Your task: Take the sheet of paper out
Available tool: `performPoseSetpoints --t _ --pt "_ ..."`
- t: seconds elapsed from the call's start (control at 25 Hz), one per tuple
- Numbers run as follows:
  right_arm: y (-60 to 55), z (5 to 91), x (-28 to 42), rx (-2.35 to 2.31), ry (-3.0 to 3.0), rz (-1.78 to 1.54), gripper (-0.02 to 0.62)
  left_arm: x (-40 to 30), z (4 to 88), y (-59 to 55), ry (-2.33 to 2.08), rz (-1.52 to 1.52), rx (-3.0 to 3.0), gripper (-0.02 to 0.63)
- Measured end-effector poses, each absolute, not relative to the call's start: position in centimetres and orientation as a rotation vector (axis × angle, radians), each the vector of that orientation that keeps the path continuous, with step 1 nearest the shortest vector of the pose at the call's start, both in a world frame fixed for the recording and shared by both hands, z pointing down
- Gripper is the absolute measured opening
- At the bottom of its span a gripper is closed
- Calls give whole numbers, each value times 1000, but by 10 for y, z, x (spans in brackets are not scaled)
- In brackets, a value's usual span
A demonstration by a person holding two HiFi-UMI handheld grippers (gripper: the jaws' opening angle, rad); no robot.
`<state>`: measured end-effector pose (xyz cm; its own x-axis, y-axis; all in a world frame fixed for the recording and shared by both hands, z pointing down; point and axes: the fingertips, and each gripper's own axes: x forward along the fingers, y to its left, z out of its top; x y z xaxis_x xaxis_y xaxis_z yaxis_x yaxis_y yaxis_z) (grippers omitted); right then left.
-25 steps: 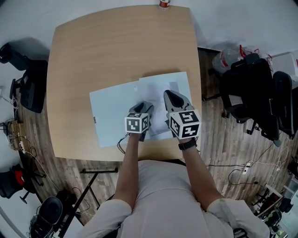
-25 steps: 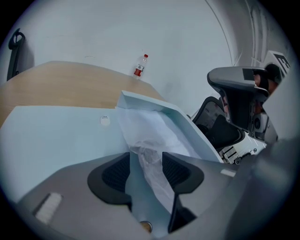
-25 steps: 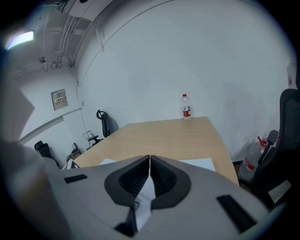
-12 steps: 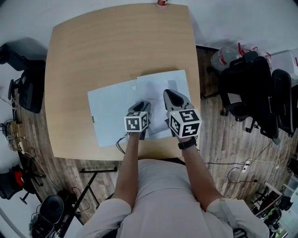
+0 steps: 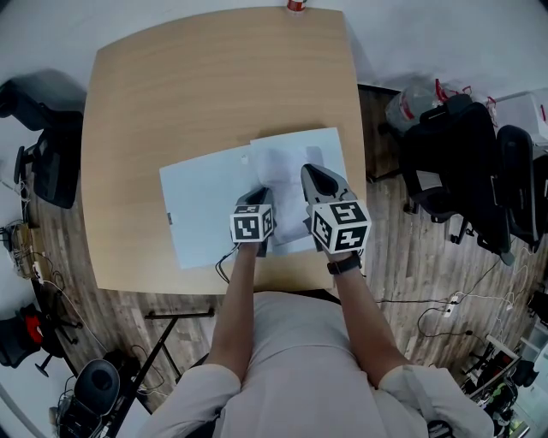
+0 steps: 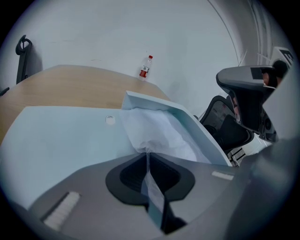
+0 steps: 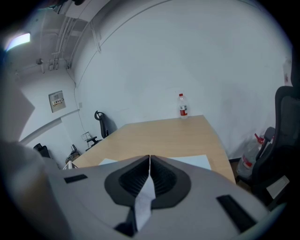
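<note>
On the wooden table (image 5: 214,94), the sheet of paper (image 6: 161,133) lies crumpled inside the pale blue folder (image 6: 56,136). Its near edge runs up between the jaws of my left gripper (image 6: 148,157), which are closing to a pinch on it. My right gripper (image 7: 149,161) is clamped tight on the folder's lifted top cover. I judge a slow, straight pull toward me best, with that cover held up. The folder seems to hold just this 1 sheet.

One table (image 5: 214,85), one bottle (image 5: 296,5), one folder (image 5: 201,205), one paper sheet (image 5: 282,167) and perhaps three office chairs (image 5: 454,162).
</note>
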<state>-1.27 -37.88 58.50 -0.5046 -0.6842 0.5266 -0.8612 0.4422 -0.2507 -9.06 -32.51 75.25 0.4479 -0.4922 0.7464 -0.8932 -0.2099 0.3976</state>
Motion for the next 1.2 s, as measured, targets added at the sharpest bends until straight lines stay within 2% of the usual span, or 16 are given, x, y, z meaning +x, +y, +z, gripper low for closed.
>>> performPoseSetpoints --t 1.2 --pt "-363 556 -38 1248 -2440 628 14 -151 732 -313 -1346 614 1767 20"
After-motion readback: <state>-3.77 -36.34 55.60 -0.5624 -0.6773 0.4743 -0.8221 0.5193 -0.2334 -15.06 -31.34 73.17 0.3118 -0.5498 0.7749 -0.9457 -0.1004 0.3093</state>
